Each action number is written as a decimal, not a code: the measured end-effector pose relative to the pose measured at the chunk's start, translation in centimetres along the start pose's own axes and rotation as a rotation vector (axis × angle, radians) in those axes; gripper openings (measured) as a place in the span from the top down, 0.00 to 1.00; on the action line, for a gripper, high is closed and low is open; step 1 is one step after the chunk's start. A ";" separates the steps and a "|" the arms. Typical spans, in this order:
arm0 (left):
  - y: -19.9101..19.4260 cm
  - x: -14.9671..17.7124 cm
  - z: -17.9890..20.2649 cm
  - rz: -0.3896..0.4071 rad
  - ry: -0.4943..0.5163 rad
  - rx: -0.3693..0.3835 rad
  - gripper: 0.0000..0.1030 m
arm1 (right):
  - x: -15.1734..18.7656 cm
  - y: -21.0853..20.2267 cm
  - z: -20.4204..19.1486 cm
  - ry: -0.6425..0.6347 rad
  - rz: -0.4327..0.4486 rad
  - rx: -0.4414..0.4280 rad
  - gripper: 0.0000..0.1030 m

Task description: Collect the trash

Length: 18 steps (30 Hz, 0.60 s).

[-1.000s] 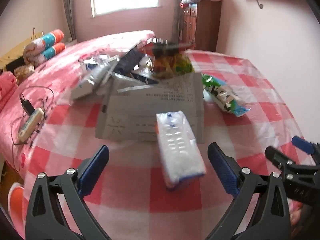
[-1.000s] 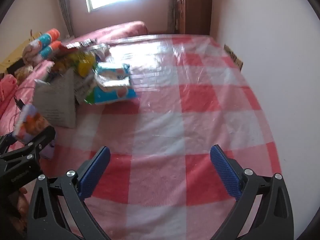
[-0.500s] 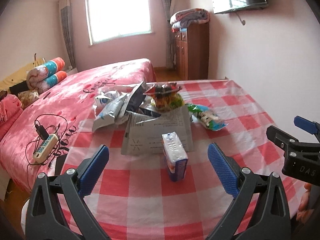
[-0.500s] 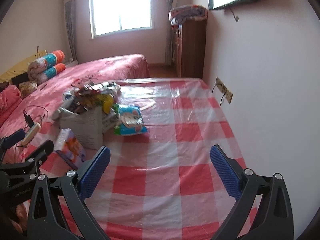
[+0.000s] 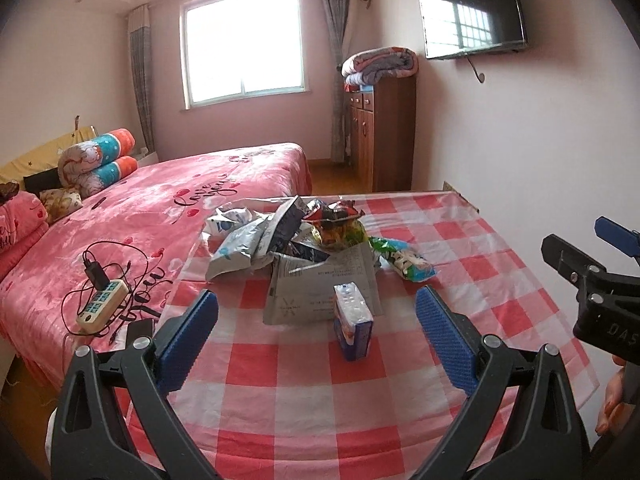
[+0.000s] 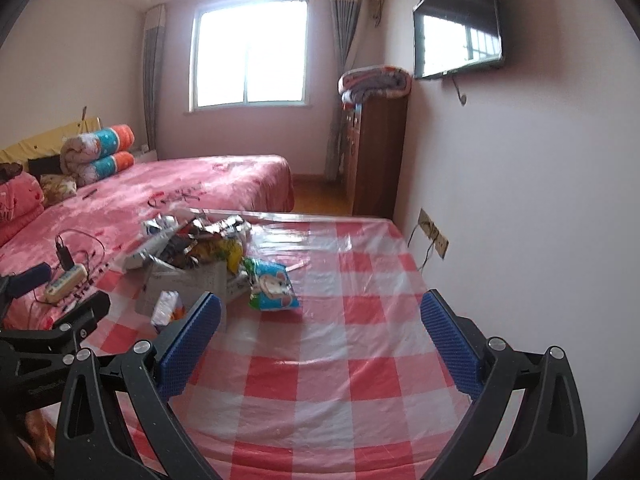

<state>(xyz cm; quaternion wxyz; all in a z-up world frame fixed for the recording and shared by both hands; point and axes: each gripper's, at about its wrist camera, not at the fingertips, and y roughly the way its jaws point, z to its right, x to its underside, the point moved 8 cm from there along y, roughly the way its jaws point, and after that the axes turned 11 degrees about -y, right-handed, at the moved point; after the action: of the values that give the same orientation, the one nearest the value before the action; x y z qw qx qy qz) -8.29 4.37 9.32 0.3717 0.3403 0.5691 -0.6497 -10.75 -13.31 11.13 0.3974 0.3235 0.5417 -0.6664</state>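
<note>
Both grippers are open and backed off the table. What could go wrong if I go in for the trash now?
The small carton stands upright, apart from the grey bag; a glancing touch from the left gripper could tip it. The wrappers heaped at the bag's mouth look loose and may spill. The right gripper faces mostly bare tablecloth, so reaching across might crowd the left.

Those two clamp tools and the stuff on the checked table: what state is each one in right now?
left gripper: open, holding nothing, above the table.
right gripper: open, holding nothing.
grey paper bag: upright, open at the top, stuffed with wrappers.
small blue-and-white pack: standing on the cloth in front of the bag, not collected.
green-and-blue snack bag: lying on the cloth beside the grey bag.
television: off.
</note>
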 end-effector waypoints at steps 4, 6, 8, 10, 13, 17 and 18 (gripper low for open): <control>-0.9 -0.7 -0.3 0.012 -0.020 0.007 0.04 | -0.9 -1.2 0.1 -0.002 0.038 0.014 0.04; -1.1 -0.9 -0.4 0.015 -0.026 0.007 0.04 | -1.1 -1.7 0.2 0.002 0.047 0.014 0.04; -1.6 -1.2 -0.7 0.022 -0.036 0.008 0.04 | -1.3 -2.2 0.3 0.007 0.060 0.017 0.04; -1.9 -1.4 -0.9 0.031 -0.043 0.008 0.04 | -1.4 -2.6 0.3 0.005 0.067 0.024 0.04; -2.4 -1.6 -1.1 0.042 -0.048 0.006 0.04 | -1.6 -3.0 0.5 0.009 0.076 0.034 0.04; -3.0 -1.8 -1.2 0.052 -0.053 0.009 0.04 | -1.6 -3.5 0.6 0.010 0.079 0.041 0.04; -3.1 -1.9 -1.2 0.054 -0.053 0.009 0.04 | -1.6 -3.6 0.7 0.010 0.079 0.042 0.04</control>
<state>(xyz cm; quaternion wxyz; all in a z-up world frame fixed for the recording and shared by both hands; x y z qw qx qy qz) -10.01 6.01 12.28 0.4023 0.3401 0.5466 -0.6509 -13.14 -13.33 14.32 0.4137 0.3565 0.5163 -0.6596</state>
